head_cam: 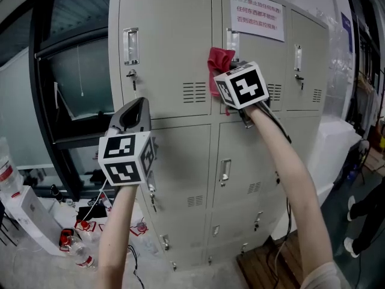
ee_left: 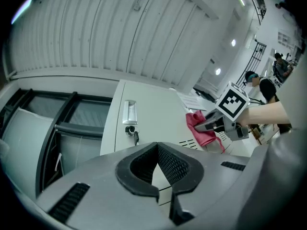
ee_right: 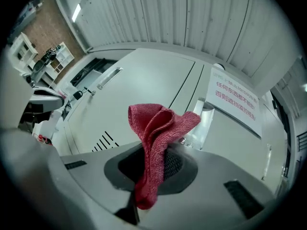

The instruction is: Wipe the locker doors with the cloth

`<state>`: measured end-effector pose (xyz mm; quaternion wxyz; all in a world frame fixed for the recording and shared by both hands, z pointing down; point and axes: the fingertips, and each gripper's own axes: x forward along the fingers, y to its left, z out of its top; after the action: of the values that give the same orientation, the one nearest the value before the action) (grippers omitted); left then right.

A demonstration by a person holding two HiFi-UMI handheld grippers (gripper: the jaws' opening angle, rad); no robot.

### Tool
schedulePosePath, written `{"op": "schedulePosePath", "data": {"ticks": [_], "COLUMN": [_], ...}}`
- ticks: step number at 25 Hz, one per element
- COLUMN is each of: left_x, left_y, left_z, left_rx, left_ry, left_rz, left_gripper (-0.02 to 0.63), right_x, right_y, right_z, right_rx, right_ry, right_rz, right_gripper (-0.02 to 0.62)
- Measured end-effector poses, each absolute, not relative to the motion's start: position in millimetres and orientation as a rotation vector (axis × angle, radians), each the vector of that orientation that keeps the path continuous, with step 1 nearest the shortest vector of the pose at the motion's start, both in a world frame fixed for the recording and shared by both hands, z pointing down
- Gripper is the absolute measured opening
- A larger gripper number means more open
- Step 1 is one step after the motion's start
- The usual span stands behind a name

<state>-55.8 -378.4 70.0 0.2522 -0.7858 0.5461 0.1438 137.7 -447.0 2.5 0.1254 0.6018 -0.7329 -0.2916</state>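
Observation:
The beige lockers (head_cam: 165, 41) stand in front of me, several doors wide and high. A red cloth (head_cam: 219, 63) is pressed near the seam between the top-left door and the top-middle door (head_cam: 258, 59). My right gripper (head_cam: 232, 67) is shut on that cloth, which bunches up out of the jaws in the right gripper view as the red cloth (ee_right: 154, 128) in the right gripper (ee_right: 160, 147). Lower left, my left gripper (head_cam: 140, 105) points at the top-left door with its jaws shut and nothing in them; its own view shows the left gripper (ee_left: 156, 148), the cloth (ee_left: 198, 128) and a door handle (ee_left: 129, 112).
A white notice with red print (head_cam: 257, 14) is stuck on the top-middle door. Handles and keys (head_cam: 130, 47) stick out of the doors. A black-framed window (head_cam: 66, 83) is at the left, floor clutter and bottles (head_cam: 72, 236) below it. A wooden pallet (head_cam: 264, 264) and a person's legs (head_cam: 364, 215) are at the right.

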Motion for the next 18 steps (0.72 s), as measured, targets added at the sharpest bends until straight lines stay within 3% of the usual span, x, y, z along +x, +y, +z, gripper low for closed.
{"op": "schedulePosePath", "data": {"ticks": [10,18], "left_x": [-57.2,-85.8], "left_y": [-375.3,-369.1], "left_z": [70.9,87.6], "left_rx": [-2.135,-2.113], "left_ry": [1.487,1.523], "left_rz": [0.389,0.360], "left_gripper": [0.015,0.015], "right_x": [137.8,58.3], "right_y": [-439.7,-391.6], "right_z": [2.3,15.3], "right_rx": [1.737,1.469], "right_ry": [-2.194,-2.504], "right_rz": [-0.847,-0.913], "right_gripper": [0.026,0.026]}}
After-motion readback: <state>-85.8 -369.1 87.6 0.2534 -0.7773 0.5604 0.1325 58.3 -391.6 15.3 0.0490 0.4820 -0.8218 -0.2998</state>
